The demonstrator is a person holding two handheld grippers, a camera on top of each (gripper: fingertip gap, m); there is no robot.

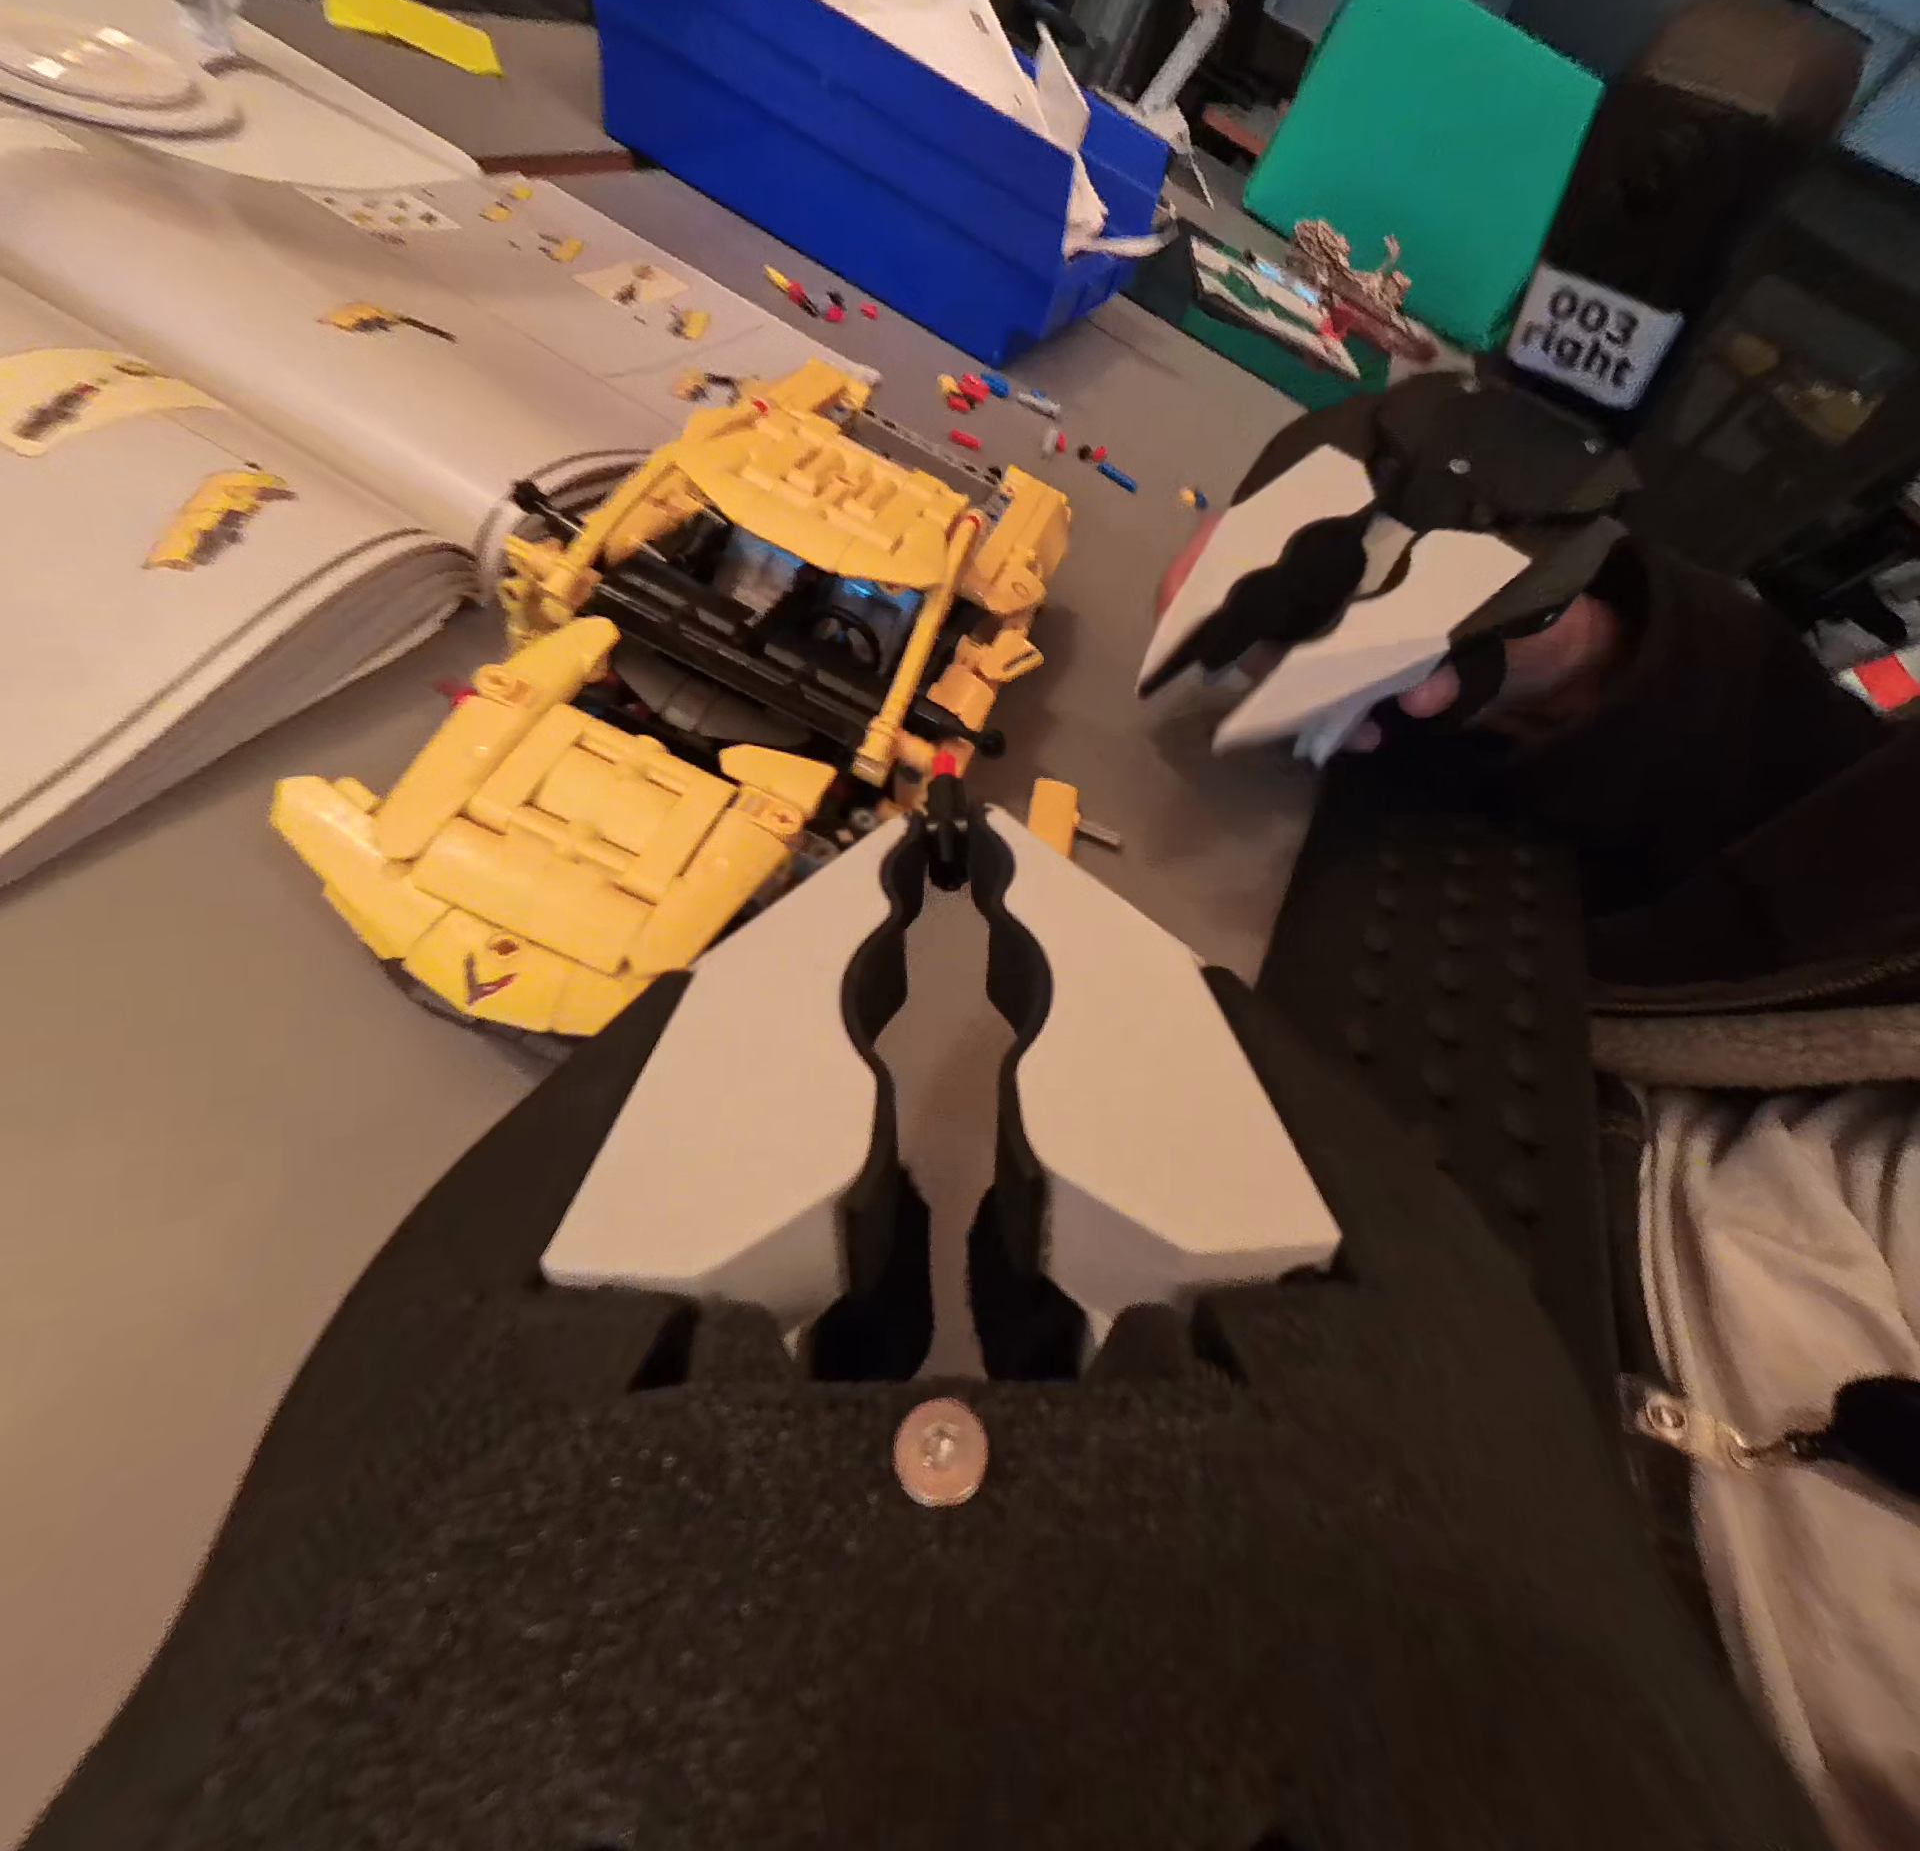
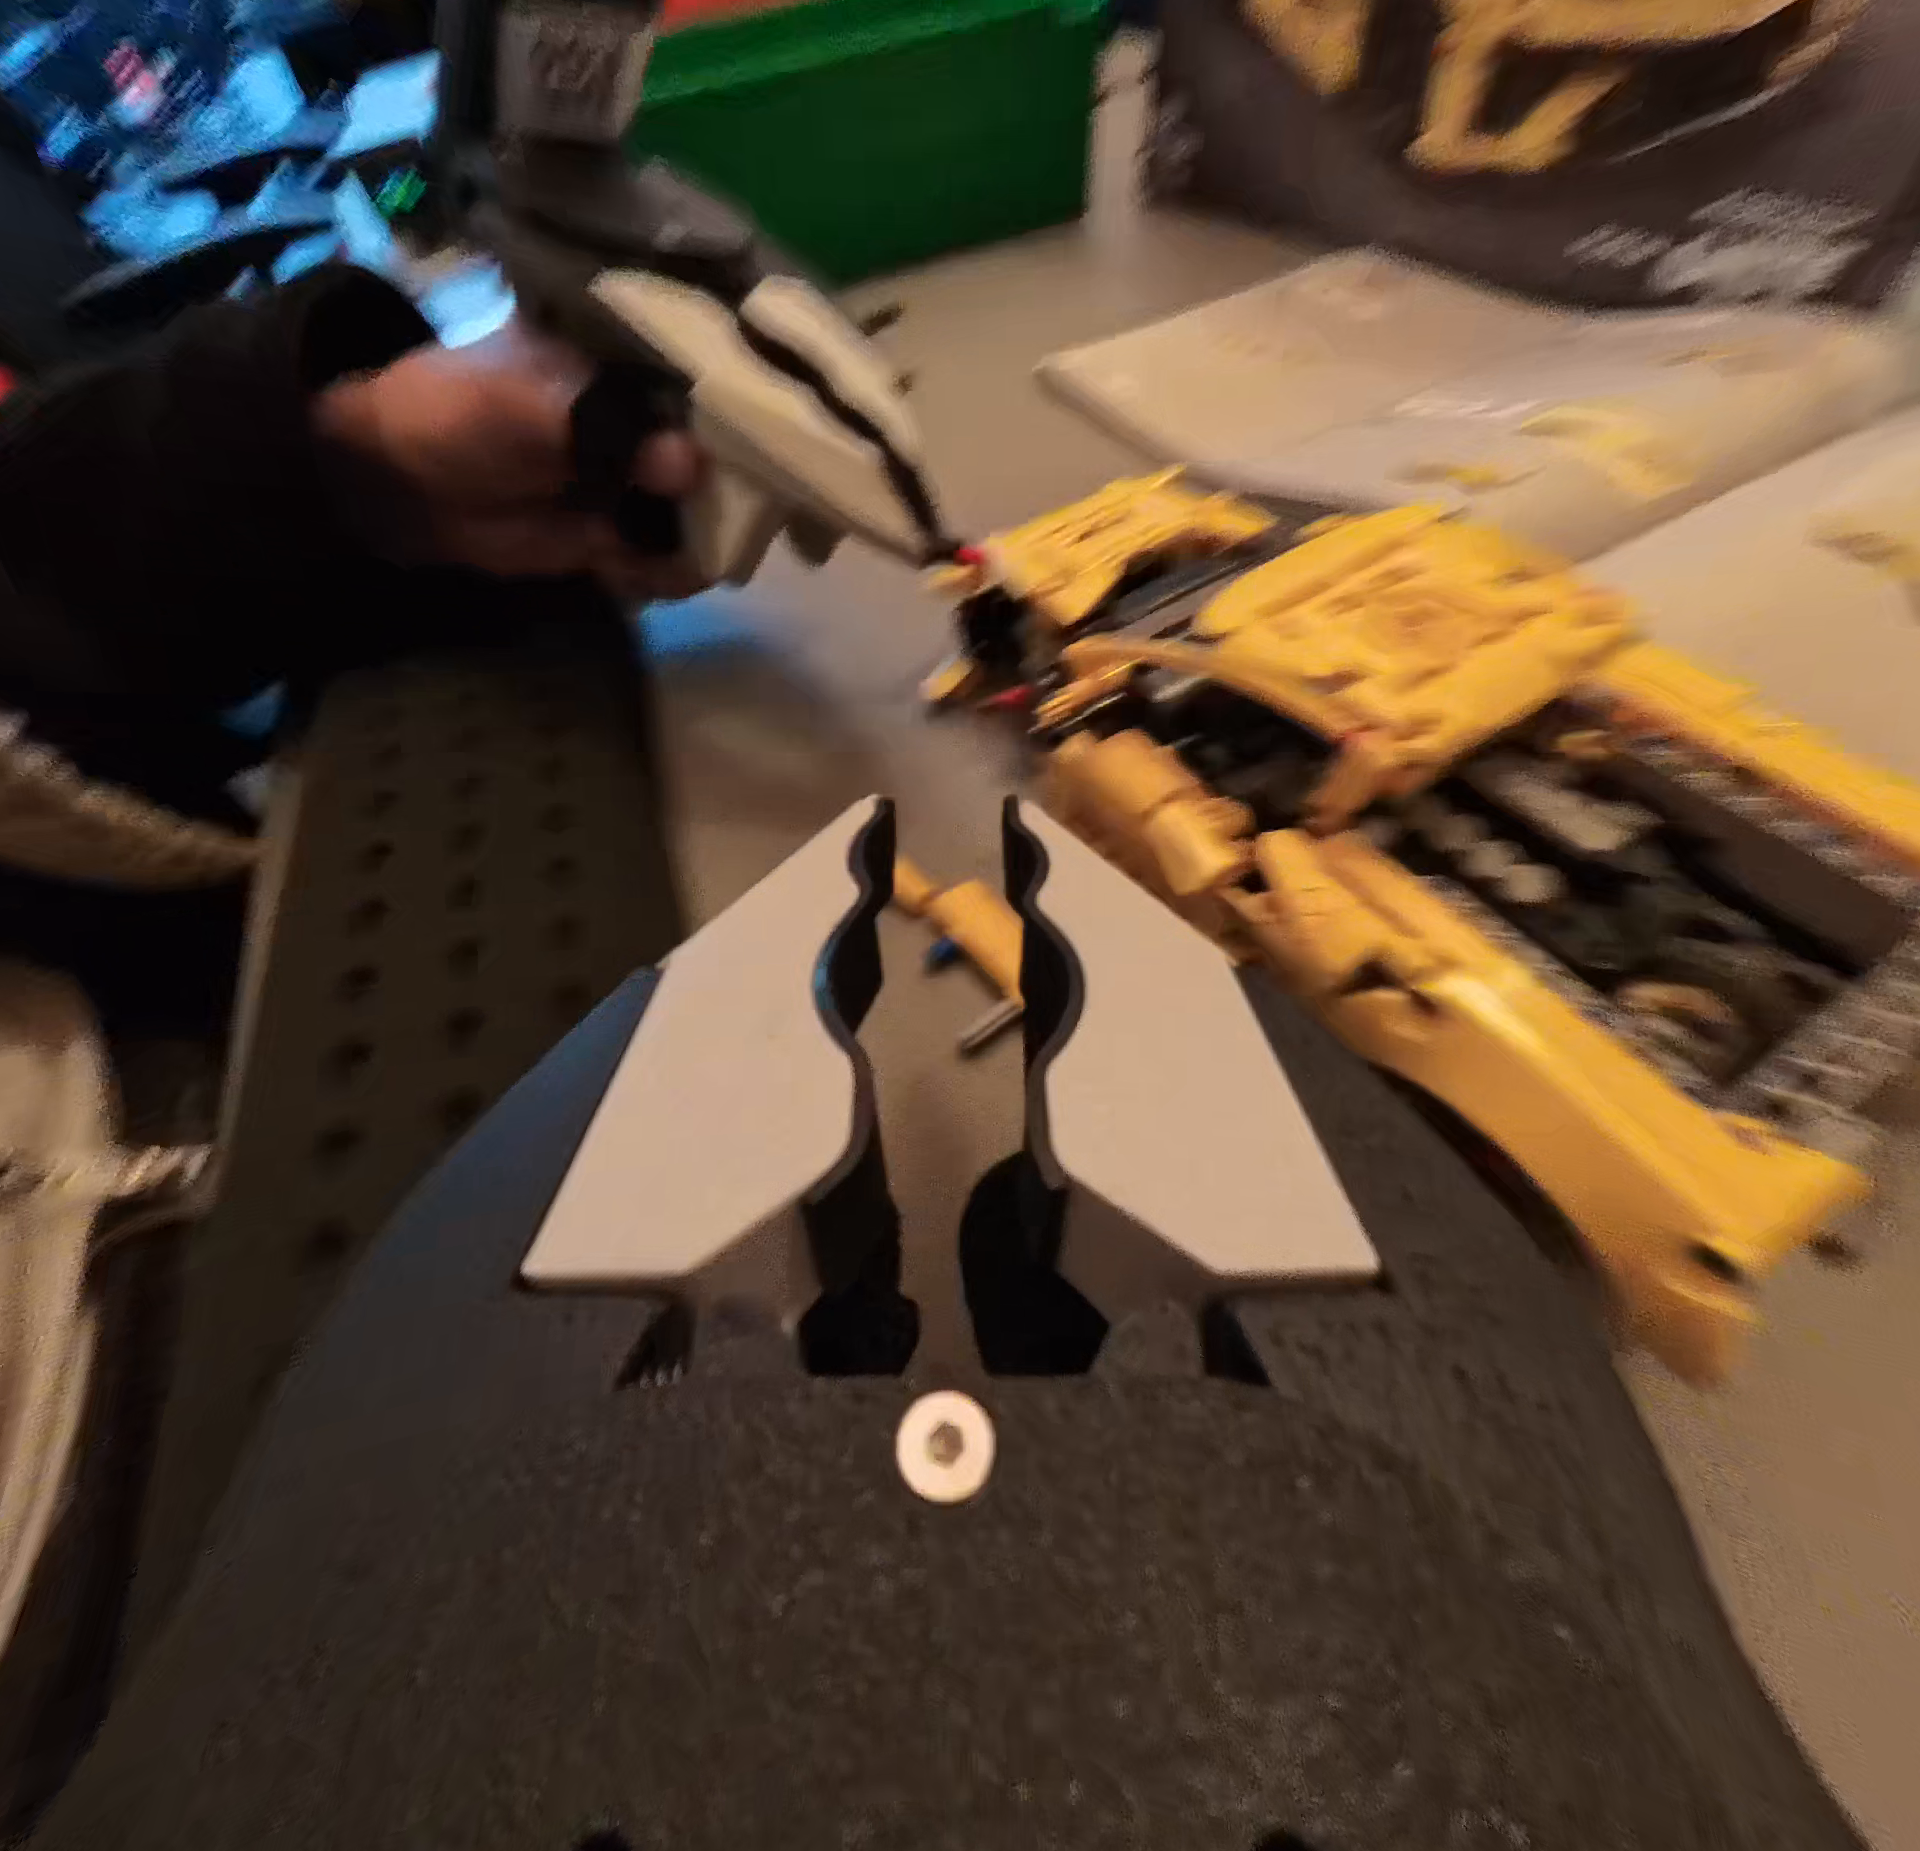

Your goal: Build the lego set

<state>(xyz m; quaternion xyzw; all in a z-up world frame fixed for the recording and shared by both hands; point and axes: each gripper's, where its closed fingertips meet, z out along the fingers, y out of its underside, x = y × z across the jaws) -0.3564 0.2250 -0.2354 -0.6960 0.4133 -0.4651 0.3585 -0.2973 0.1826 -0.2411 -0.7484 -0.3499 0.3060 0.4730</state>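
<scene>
The yellow car (image 1: 717, 700) sits on the counter (image 1: 156, 1074), stiff but apt to shed pieces. Left claw (image 1: 948, 845) pinches a small black peg (image 1: 945, 814) at its side; right claw (image 2: 948, 814) hangs apart, empty.

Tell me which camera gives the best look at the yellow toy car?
The left wrist view: the yellow car is sharp and whole there, from nose to roof, beside the open booklet, with the left gripper at its side. The right wrist view shows the car blurred, side-on, and partly hidden behind the right gripper.
</scene>
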